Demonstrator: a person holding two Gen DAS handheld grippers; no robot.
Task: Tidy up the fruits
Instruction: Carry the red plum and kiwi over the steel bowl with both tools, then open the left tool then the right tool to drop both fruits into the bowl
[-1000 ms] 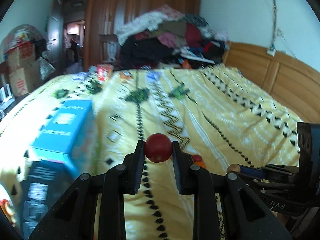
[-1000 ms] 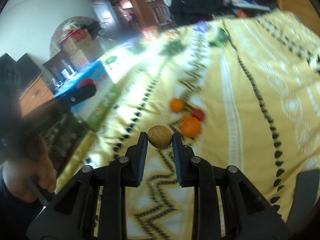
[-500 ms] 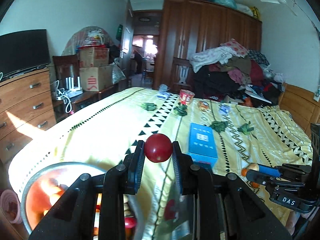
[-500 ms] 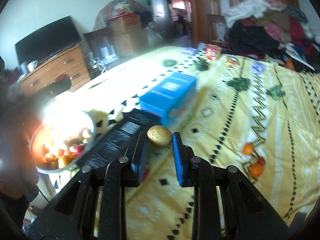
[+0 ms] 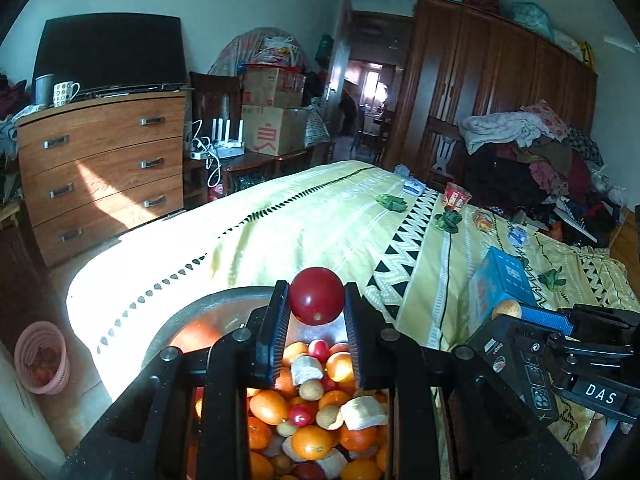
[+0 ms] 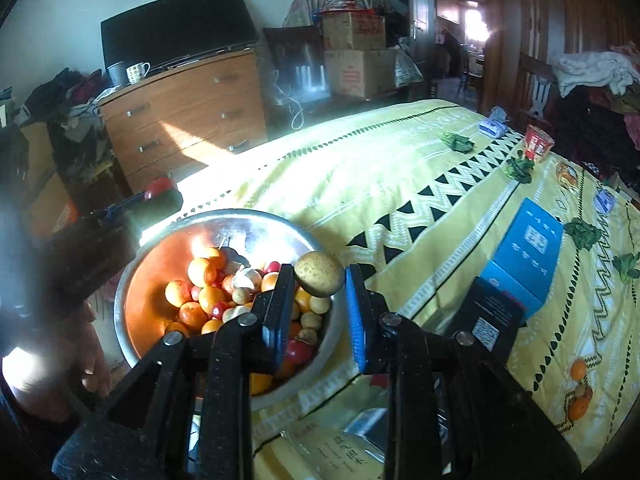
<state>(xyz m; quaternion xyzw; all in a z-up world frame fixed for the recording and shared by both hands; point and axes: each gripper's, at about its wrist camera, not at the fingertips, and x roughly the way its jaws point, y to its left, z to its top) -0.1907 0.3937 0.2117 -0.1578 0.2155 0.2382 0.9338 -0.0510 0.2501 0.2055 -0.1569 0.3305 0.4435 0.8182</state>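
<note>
The left gripper (image 5: 316,312) is clamped on a red fruit (image 5: 316,295), which sits between the 2 finger pads above the metal bowl (image 6: 128,280). In the left wrist view the gripper's black frame hides most of that bowl; only a strip of its rim and a slice of its contents show between the fingers. The right gripper (image 6: 318,302) holds a speckled tan fruit (image 6: 319,273) that touches its left pad, while a thin gap shows at the right pad, so the grip looks loose; the fruit hangs over the bowl's near right edge. The bowl rests on the bed (image 6: 400,168) at its corner and is filled with oranges, small red fruits and pale pieces whose kind is hard to make out.

In the right wrist view the left side is blurred and washed by glare; the left gripper appears there only as a dark shape with a red spot. 3 or 4 small fruits (image 6: 580,392) lie on the bed near the lower right edge, partly smeared by the lens. A blue box (image 6: 528,248) lies on the bed beside a black box (image 6: 488,316).

0.5 seconds ago the left gripper was further from the bowl, which sat low at the left of its view; now the bowl is directly beneath it. The right gripper then faced the boxes and now sits at the bowl.
</note>
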